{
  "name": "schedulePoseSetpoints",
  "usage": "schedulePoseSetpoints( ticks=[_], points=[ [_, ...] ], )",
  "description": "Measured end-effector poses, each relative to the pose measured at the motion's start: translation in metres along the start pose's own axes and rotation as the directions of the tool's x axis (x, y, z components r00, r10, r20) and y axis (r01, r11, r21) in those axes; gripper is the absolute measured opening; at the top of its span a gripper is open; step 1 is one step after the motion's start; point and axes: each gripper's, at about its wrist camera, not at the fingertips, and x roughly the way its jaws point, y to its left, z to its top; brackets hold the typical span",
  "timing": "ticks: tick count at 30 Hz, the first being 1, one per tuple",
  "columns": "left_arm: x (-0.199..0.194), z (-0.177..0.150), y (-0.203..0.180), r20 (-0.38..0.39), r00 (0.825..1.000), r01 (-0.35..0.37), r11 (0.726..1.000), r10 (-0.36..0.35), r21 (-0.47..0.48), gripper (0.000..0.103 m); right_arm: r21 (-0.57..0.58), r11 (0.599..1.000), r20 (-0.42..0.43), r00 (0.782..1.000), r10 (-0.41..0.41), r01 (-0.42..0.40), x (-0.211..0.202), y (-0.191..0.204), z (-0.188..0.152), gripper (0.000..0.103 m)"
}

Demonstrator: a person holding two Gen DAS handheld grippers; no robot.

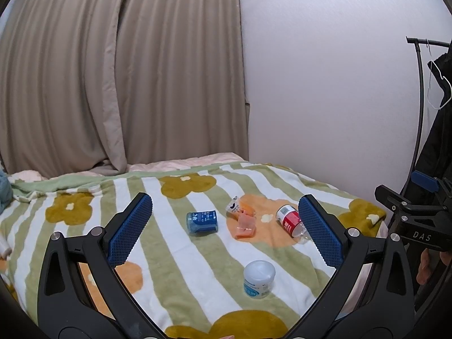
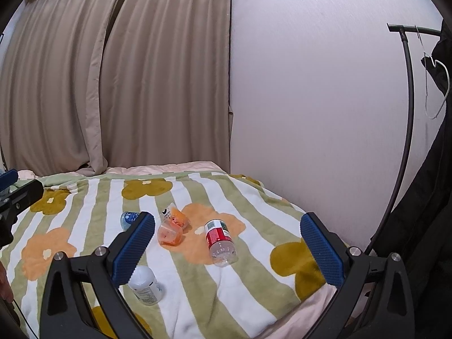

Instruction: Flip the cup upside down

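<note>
Right wrist: both grippers [image 2: 227,238] [image 1: 226,226] wide open, empty; bottle [image 2: 219,240] beside orange cup [image 2: 169,234].

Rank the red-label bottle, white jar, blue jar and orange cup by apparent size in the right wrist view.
1. Red-label bottle, clearly longest.
2. White jar and orange cup: similar; the jar is nearer and partly hidden, so unranked.
3. Blue jar, farthest and half hidden.

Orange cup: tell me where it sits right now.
The orange cup lies mid-blanket on an orange flower, between the blue jar to its left and the red-labelled bottle to its right.
</note>
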Motion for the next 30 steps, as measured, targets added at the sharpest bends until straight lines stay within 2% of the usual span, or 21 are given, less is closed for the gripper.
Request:
schedulePoseSetpoints(
  ticks=[30],
  points=[
    [-0.0032, -0.0005, -0.004, 0.015, 1.0, 0.011, 1.0, -0.011, 0.022, 0.103, 0.007, 1.0, -0.003, 1.0, -0.007, 0.007, 0.0021, -0.0026, -0.0015, 0.103]
  ],
)
